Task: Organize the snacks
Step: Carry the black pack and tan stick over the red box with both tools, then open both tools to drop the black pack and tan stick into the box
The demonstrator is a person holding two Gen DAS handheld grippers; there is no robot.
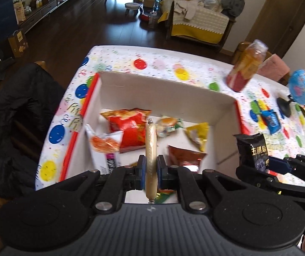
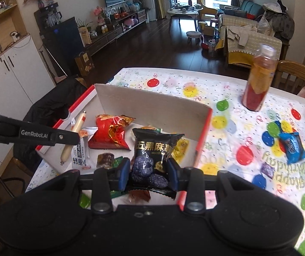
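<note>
A: Entry, left gripper (image 1: 151, 171). Jaws are closed fully on the sausage stick (image 1: 151, 147), which is clamped near its lower third. Its long axis is held upright between the pads, one clipped end above, the other hanging below the jaws.

B: Noted. Position relative to the box (image 1: 165, 98)?

A: The stick is held over the near-left part of the box interior, above the white packet (image 1: 101, 147) and beside the large red bag (image 1: 131, 130). The box floor lies straight below and ahead of the tool.

B: Right gripper (image 2: 148, 171)?

A: Jaws are partly closed on the black sesame packet (image 2: 154, 149); the pads are seen pressing its lower sides, with the printed face turned toward the camera. It is carried over the near-right corner of the box, just inside the red-edged right wall (image 2: 203, 136).

B: Which hand is judged nearer to a drop?

A: Both are already above the opening; neither item is resting on anything. The left is deeper over the contents, the right closer to the wall. It is judged that release, not travel, is what remains. The upright stick is expected to topple on landing.

B: Items left outside?

A: A blue packet (image 2: 292, 147) is seen on the tablecloth (image 2: 237, 164) toward its right edge, well apart from the box; a small purple one (image 2: 267, 169) lies near it. The bottle (image 2: 259, 81) stands toward the far-right corner.
</note>
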